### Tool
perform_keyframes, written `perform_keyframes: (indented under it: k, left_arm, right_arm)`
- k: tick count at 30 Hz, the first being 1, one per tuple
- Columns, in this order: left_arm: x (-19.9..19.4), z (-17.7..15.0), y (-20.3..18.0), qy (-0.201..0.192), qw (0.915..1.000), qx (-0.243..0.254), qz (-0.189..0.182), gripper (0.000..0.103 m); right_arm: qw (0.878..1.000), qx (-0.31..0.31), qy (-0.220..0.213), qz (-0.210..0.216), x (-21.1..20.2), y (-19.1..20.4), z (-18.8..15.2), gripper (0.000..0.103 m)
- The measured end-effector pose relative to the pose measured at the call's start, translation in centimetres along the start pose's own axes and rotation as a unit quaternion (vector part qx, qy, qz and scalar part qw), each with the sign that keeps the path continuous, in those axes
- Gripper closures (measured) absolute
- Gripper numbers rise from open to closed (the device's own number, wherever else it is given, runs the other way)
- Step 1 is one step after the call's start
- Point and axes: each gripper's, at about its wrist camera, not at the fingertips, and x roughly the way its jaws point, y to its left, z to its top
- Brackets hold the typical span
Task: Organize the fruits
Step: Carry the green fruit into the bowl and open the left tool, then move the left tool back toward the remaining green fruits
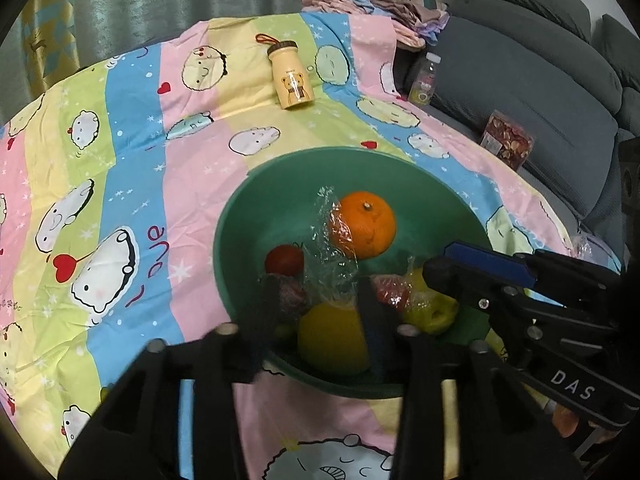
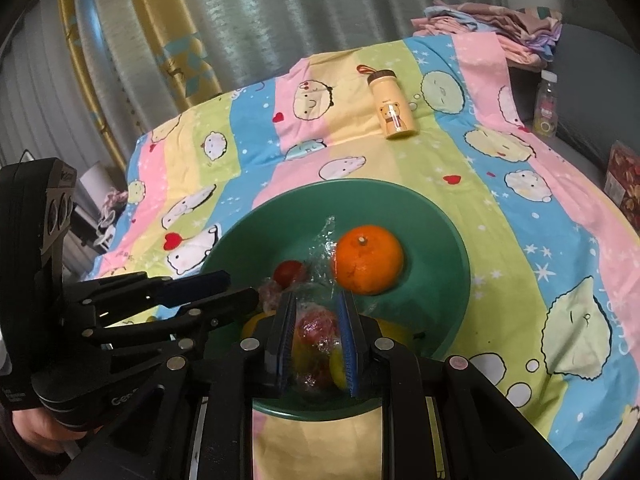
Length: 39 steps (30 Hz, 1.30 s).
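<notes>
A green bowl (image 1: 248, 216) (image 2: 432, 232) sits on the patterned cloth and holds an orange (image 1: 366, 224) (image 2: 370, 260), a small red fruit (image 1: 284, 260) (image 2: 289, 272), a yellow fruit (image 1: 332, 338), a yellow-green apple (image 1: 434, 312) and clear plastic wrap (image 1: 328, 256). My left gripper (image 1: 318, 300) is open over the bowl, its fingers astride the yellow fruit and wrap. My right gripper (image 2: 316, 320) (image 1: 452, 264) reaches into the bowl's near side, its blue pads close around a plastic-wrapped red and yellow fruit (image 2: 318, 336).
A yellow bear bottle (image 1: 290, 80) (image 2: 394, 110) lies on the cloth beyond the bowl. A grey sofa (image 1: 540, 80) at the right carries a clear bottle (image 1: 424, 80), a red patterned box (image 1: 506, 144) and folded cloths (image 1: 372, 4). Curtains hang behind.
</notes>
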Motion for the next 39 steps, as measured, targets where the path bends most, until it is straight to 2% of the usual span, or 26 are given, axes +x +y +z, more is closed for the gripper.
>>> perform_keyframes:
  k: [3, 5, 7, 15, 19, 22, 28, 33, 36, 39]
  left_arm:
    - [-0.7, -0.1, 0.1, -0.009, 1.0, -0.001, 0.004, 0.045]
    - [-1.3, -0.2, 0.3, -0.014, 0.9998, -0.004, 0.01, 0.037]
    - [-1.9, -0.3, 0.5, -0.021, 0.9997, -0.007, 0.011, 0.029]
    - [-4.9, -1.6, 1.6, -0.04, 0.9985, -0.027, 0.027, 0.014]
    - [-6.3, -2.9, 3.2, -0.037, 0.997, -0.057, 0.037, 0.011]
    - [-7.4, -4.1, 4.9, -0.042, 0.9943, -0.086, 0.046, 0.002]
    - [-9.6, -7.3, 9.3, -0.049, 0.9851, -0.147, 0.076, 0.002]
    - [-11.0, -11.1, 14.1, -0.04, 0.9726, -0.205, 0.103, 0.002]
    - [-11.4, -13.6, 16.4, -0.031, 0.9643, -0.237, 0.114, 0.002]
    - [-11.4, -15.3, 17.6, -0.029, 0.9596, -0.256, 0.112, 0.002]
  right_arm:
    - [1.0, 0.004, -0.003, -0.004, -0.4, 0.1, 0.0, 0.076]
    - [1.0, 0.009, -0.008, -0.005, -0.8, 0.1, -0.1, 0.066]
    - [1.0, 0.012, -0.013, -0.005, -1.3, 0.1, -0.1, 0.061]
    - [0.999, 0.013, -0.039, 0.005, -3.9, 1.3, -0.6, 0.046]
    - [0.999, 0.011, -0.044, 0.018, -4.8, 2.1, -1.0, 0.044]
    - [0.998, -0.001, -0.042, 0.035, -5.1, 3.1, -1.5, 0.044]
    - [0.995, -0.053, -0.023, 0.078, -4.9, 6.4, -3.0, 0.043]
    - [0.989, -0.097, 0.003, 0.11, -3.9, 9.2, -4.4, 0.043]
    - [0.987, -0.113, 0.024, 0.115, -2.7, 10.5, -5.3, 0.043]
    - [0.984, -0.12, 0.048, 0.119, -1.2, 11.5, -6.1, 0.043]
